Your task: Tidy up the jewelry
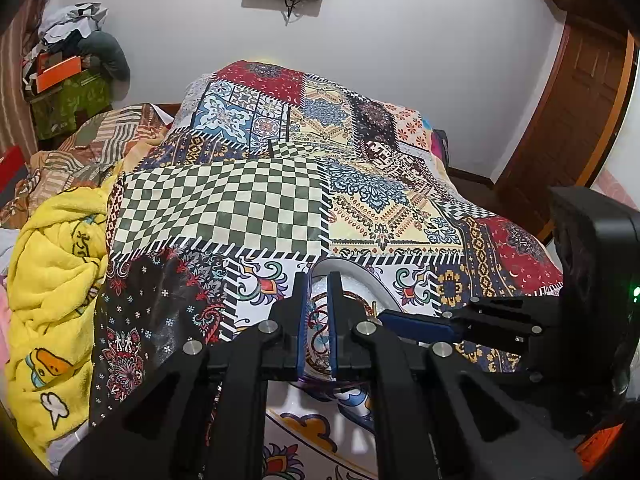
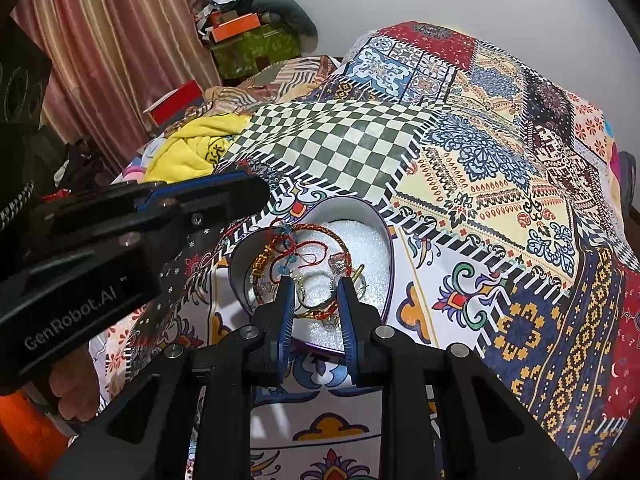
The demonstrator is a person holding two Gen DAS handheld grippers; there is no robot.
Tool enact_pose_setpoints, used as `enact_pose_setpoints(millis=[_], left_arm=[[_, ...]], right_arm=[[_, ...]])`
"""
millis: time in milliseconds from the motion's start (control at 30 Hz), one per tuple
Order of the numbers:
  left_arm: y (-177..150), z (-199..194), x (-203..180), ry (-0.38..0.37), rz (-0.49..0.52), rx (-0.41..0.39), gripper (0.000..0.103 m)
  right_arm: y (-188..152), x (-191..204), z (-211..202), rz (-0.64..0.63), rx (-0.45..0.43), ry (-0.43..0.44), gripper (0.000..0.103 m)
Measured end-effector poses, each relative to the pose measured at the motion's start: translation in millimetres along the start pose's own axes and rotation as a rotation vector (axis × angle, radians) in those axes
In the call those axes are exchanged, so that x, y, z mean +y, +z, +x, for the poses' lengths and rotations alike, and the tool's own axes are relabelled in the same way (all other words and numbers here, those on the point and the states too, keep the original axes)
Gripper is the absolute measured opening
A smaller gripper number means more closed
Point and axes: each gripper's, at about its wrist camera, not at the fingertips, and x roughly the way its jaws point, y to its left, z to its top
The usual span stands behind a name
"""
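A heart-shaped box [image 2: 370, 216] with white foam lining sits on the patterned bedspread. In it lie a red-and-gold bangle [image 2: 320, 230], a red thread bracelet with blue beads [image 2: 286, 258] and clear glass bangles [image 2: 316, 292]. My right gripper [image 2: 314, 284] hangs over the box, jaws partly apart around the clear bangles; whether it grips them is unclear. My left gripper [image 1: 318, 280] is at the box's left rim [image 1: 348, 266], jaws narrowly apart with nothing seen between them. It also shows in the right wrist view [image 2: 256, 192], and the right gripper shows in the left wrist view [image 1: 384, 316].
The patchwork bedspread [image 2: 480, 184] covers the bed. A yellow blanket [image 1: 52, 280] is heaped at the left. A cluttered shelf with an orange box [image 1: 56, 74] stands by the curtain. A wooden door [image 1: 576, 120] is at the right.
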Motion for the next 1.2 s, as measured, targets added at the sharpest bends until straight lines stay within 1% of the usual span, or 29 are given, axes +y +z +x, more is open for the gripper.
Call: enact_pose_setpoints(millis=[100, 133, 200, 300, 400, 567, 600, 800, 867, 933, 1033, 1067, 1100, 1133, 1167, 1200], left_arm=[[1.8, -4.7, -1.6, 0.011, 0.003, -0.007, 0.006], [2.6, -7.3, -1.9, 0.014, 0.003, -0.011, 0.008], [4.4, -13.4, -2.3, 0.018, 0.003, -0.021, 0.008], [7.0, -26.6, -5.0, 0.037, 0.012, -0.044, 0.009], [11.1, -42.9, -9.5, 0.049, 0.021, -0.074, 0.009], [18.1, -80.3, -18.6, 0.053, 0.028, -0.148, 0.009], [19.2, -87.7, -21.0, 0.051, 0.03, -0.162, 0.009], [22.0, -153.4, -43.8, 0.058, 0.059, -0.295, 0.01], [21.6, -174.7, -51.5, 0.056, 0.072, -0.336, 0.016], [18.8, -201.0, -60.6, 0.069, 0.086, -0.4, 0.024], [14.5, -233.2, -71.9, 0.077, 0.104, -0.475, 0.028], [12.3, -244.5, -76.1, 0.076, 0.109, -0.5, 0.03], [9.4, -254.9, -80.3, 0.079, 0.112, -0.525, 0.035], [7.5, -259.8, -82.5, 0.082, 0.113, -0.54, 0.04], [4.1, -268.8, -85.8, 0.09, 0.114, -0.563, 0.041], [1.1, -275.5, -89.1, 0.097, 0.115, -0.579, 0.043]], right_arm=[[1.2, 0.6, -4.4, 0.004, -0.004, -0.003, 0.021], [1.6, 0.6, -6.7, 0.005, -0.008, -0.006, 0.023], [1.3, 1.3, -14.2, 0.007, -0.022, -0.01, 0.023], [3.0, 2.9, -28.5, 0.011, -0.058, -0.024, 0.023], [5.1, 4.0, -52.9, 0.018, -0.115, -0.044, 0.023], [8.6, 11.0, -110.8, 0.034, -0.248, -0.057, 0.023], [8.4, 13.9, -127.1, 0.037, -0.286, -0.064, 0.023], [2.3, 33.9, -200.2, 0.047, -0.469, -0.081, 0.023], [-2.2, 42.9, -221.4, 0.041, -0.526, -0.091, 0.023], [-7.2, 52.7, -238.7, 0.031, -0.58, -0.108, 0.023], [-17.1, 68.1, -264.1, 0.017, -0.658, -0.139, 0.023], [-20.2, 72.1, -269.8, 0.015, -0.677, -0.146, 0.025], [-23.4, 75.9, -275.2, 0.015, -0.695, -0.155, 0.028], [-26.9, 79.4, -280.1, 0.016, -0.714, -0.167, 0.037], [-29.7, 81.2, -283.2, 0.017, -0.731, -0.18, 0.05], [-33.5, 83.9, -287.0, 0.018, -0.752, -0.193, 0.054]])
